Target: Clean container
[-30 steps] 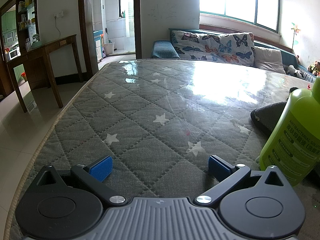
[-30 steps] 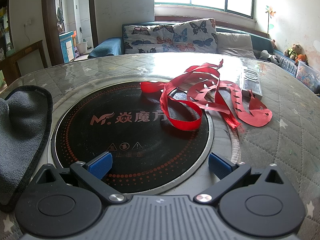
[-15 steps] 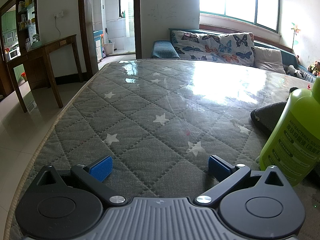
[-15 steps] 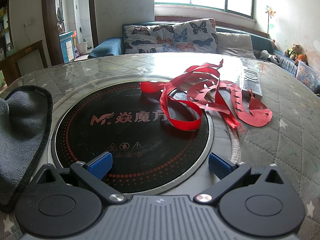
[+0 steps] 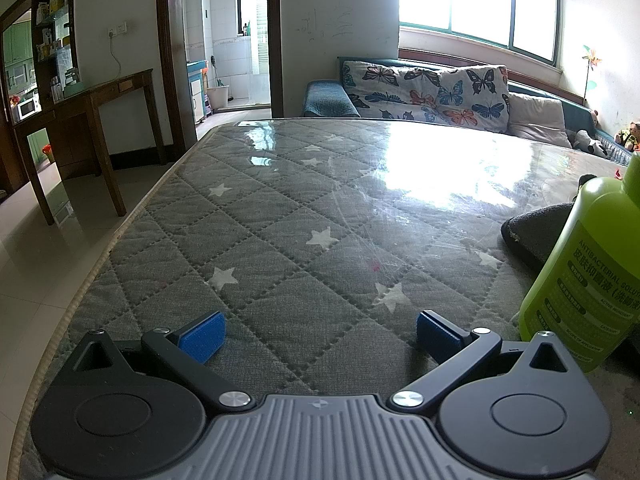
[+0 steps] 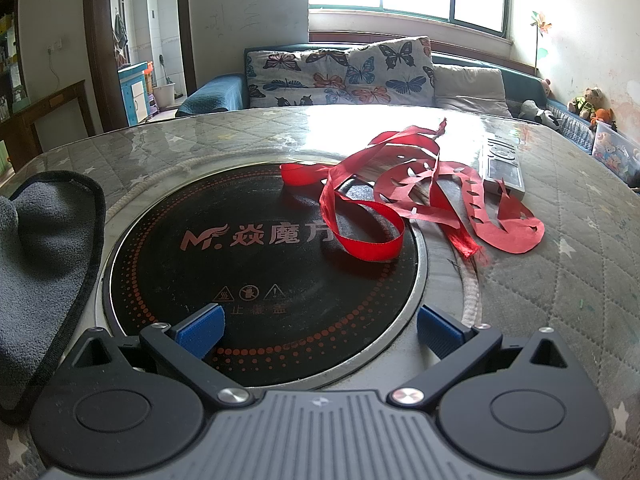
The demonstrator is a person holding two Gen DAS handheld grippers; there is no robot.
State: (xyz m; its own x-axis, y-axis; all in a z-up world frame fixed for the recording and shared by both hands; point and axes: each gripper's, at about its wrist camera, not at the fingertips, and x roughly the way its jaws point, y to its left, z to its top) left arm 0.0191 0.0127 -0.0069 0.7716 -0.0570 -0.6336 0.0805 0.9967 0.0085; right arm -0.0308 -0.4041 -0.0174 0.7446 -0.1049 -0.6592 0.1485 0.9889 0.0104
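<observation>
Both grippers are sitting low over the quilted table [image 5: 280, 240], nothing held. The left gripper [image 5: 318, 334] is showing its blue pads spread wide with only table cover between them. The right gripper [image 6: 318, 330] is likewise standing with its pads wide apart, empty.

Nothing shaped like a container is showing; the thing to be cleaned is probably the round black cooktop [image 6: 256, 264] set into the table. It is lying straight ahead of the right gripper, its near rim just under the pads. Red ribbon [image 6: 360, 216] and cut red paper [image 6: 492, 220] are trailing across its far right part and onto the table; a remote [image 6: 502, 168] is lying beyond them.

The grey cloth [image 6: 44, 264] is lying left of the cooktop, between the two grippers. The green bottle [image 5: 588, 276] is standing upright just right of the left gripper, in front of the cloth.

Judgement: right gripper is nearer the ribbon; left is nearer bottle and cloth. Clearing the ribbon likely comes first.
</observation>
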